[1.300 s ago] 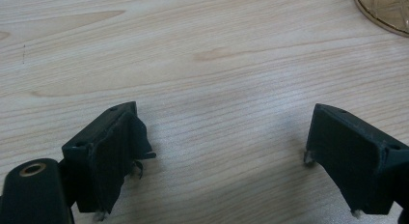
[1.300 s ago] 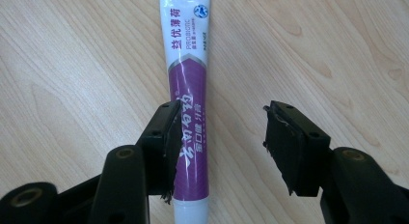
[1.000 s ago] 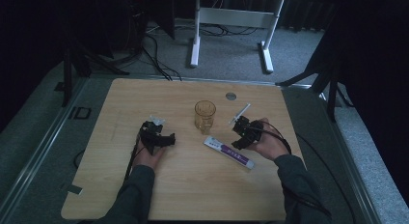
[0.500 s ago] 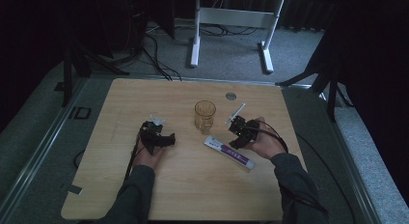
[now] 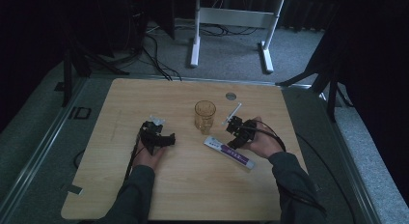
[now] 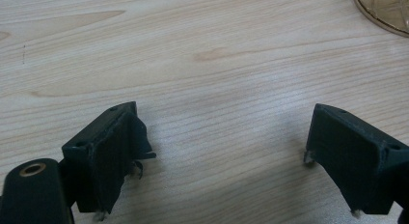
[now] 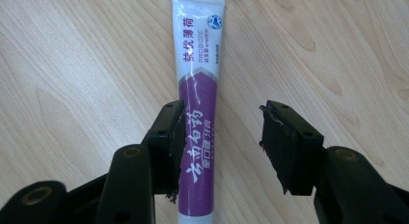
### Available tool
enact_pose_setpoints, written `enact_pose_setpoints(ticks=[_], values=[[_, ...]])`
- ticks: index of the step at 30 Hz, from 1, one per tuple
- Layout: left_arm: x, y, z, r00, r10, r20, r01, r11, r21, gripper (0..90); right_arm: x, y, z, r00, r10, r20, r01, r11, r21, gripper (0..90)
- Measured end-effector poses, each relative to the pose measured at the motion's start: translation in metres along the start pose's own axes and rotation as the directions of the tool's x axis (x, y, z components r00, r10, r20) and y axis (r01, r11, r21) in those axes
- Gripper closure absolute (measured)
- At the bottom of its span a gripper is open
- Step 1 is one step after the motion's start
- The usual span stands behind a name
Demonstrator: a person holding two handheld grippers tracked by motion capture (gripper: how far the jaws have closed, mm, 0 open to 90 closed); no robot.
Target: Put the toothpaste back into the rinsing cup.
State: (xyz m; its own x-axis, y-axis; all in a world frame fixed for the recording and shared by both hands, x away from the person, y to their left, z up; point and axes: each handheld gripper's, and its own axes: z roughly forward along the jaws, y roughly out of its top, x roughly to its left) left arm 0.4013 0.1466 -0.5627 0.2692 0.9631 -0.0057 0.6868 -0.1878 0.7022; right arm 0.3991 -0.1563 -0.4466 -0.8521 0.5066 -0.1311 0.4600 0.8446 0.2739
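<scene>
Toothpaste tube (image 7: 197, 113), white at one end and purple at the other, lies flat on the tabletop (image 5: 159, 190) between the jaws of the right hand-held gripper (image 7: 219, 147); those jaws have just been closing, yet they stand spread; in the right gripper view the left jaw sits at the tube's edge, whether touching I cannot tell, and the right jaw is clear of it, with bare wood in the gap. In the high view the right hand-held gripper (image 5: 235, 133) hovers over the tube's middle (image 5: 228, 152), the tube running slantwise toward the person's right sleeve (image 5: 294, 180); a thin white stick (image 5: 232, 113) lies just beyond that gripper. The left hand-held gripper (image 6: 222, 161) rests low over bare wood, jaws spread wide, nothing between them; in the high view it (image 5: 161, 138) sits well apart from the tube. An amber glass (image 5: 205, 116) stands upright between the two hands, near the tube's white end; its rim (image 6: 386, 11) shows at the corner of the left gripper view. A small grey disc (image 5: 231, 95) sits farther off on the tabletop.
</scene>
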Motion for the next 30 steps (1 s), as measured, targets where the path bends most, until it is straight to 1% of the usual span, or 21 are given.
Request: enact_pose_setpoints(ticks=[14, 22, 30], values=[[0.0, 0.0, 0.0, 1.0, 0.0, 0.0, 0.0, 1.0, 0.0, 11.7, 0.0, 0.006, 0.005, 0.9999, -0.003, -0.014, 0.003, 1.0, 0.027, 53.4], [0.0, 0.0, 0.0, 1.0, -0.002, 0.0, 0.002, 1.0, -0.002, 11.7, -0.001, 0.008, 0.006, 0.9991, 0.007, -0.041, -0.005, 0.999, 0.037, 58.4], [0.0, 0.0, 0.0, 1.0, -0.002, -0.001, 0.002, 1.0, -0.003, 11.7, -0.001, 0.008, 0.011, 0.9981, 0.015, -0.059, -0.012, 0.998, 0.061, 58.6]])
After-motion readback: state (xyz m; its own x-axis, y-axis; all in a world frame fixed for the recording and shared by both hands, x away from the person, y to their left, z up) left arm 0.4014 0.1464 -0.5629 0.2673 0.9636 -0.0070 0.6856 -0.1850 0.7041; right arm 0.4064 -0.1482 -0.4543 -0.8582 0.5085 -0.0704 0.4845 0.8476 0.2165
